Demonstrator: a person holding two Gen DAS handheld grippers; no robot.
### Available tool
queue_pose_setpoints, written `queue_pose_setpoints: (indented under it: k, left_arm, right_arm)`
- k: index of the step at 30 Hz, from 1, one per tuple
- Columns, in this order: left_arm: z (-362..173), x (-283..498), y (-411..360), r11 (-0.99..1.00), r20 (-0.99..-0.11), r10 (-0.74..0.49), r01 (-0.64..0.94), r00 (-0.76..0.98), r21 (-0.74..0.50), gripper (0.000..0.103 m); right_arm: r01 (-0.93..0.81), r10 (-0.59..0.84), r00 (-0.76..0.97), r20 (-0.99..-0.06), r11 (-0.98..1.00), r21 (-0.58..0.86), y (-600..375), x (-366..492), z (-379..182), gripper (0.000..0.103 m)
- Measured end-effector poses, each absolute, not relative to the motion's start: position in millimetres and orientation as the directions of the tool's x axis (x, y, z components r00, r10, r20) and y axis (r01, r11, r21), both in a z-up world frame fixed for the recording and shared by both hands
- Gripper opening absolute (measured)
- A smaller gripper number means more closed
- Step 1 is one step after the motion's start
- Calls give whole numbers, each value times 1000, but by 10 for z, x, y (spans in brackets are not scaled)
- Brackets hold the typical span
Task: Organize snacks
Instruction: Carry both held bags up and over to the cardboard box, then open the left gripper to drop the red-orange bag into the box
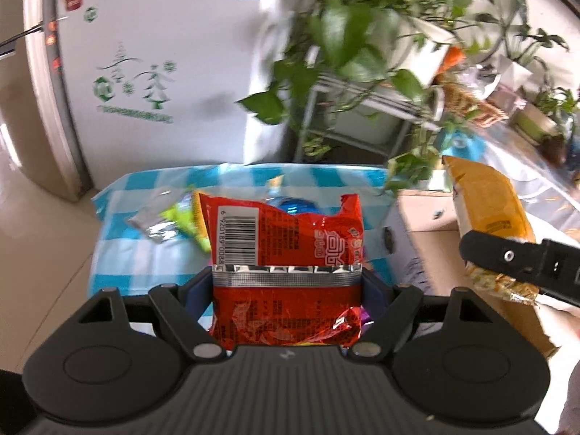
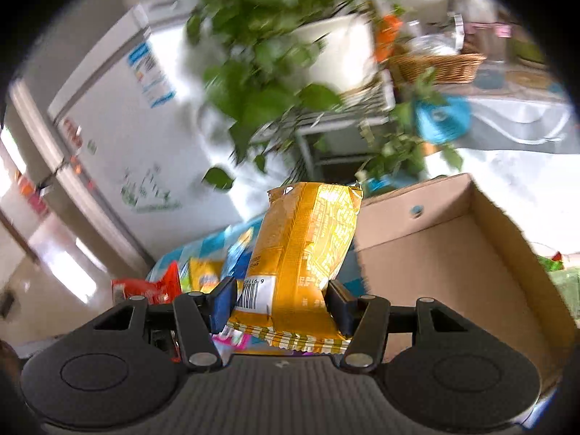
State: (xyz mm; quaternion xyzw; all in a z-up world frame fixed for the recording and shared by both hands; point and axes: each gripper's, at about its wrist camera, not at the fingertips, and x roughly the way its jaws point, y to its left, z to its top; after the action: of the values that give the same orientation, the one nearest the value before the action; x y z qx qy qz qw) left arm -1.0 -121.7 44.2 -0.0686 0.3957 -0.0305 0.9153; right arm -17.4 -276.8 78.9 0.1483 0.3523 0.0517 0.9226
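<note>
Snacks are held in both sets of jaws: the left gripper (image 1: 286, 282) clamps a red packet (image 1: 286, 250) upright above the checked worktop (image 1: 145, 253), and the right gripper (image 2: 279, 308), tilted downward, pinches a yellow packet (image 2: 304, 250) just beside the open cardboard box (image 2: 453, 253); more packets (image 1: 170, 217) lie below.

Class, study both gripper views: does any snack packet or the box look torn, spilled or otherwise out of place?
The red packet in the left gripper has a ragged, torn-looking top edge. Nothing appears spilled. The yellow packet in the right gripper and the cardboard box look sound.
</note>
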Motion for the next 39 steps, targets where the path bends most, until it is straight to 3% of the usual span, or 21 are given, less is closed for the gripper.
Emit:
queue_pose_setpoints:
  k: [9,26,28,32,36,39]
  left_arm:
    - [509,42,-1821,975,-708,-216,110,672,-194,81]
    - [222,151,-2635,930,-746,-366,227,556,-288,81]
    - [212,155,-2677,925,-745,-380,239,549,-295,87]
    - [245,117,-2660,924,-730,-381,255,568,-284,88]
    - [300,109,-2531,923,-717,-385,257,581,-287,88]
    - [353,104,-2375,927,-706,-375,245,600,-284,88]
  right_arm:
    - [148,113,803,-585,913,380,-3422,-337,936,62]
    - [310,30,788,-615,844,438,-3911,-537,844,62]
    - [322,33,782,-622,834,449,-3932,-533,823,62]
    - [329,53,781,-622,812,482,-3961,-518,786,67]
    - [335,42,787,-616,808,485,-3959,-516,803,79]
    - [331,46,793,-607,804,494,-3956,-516,807,79]
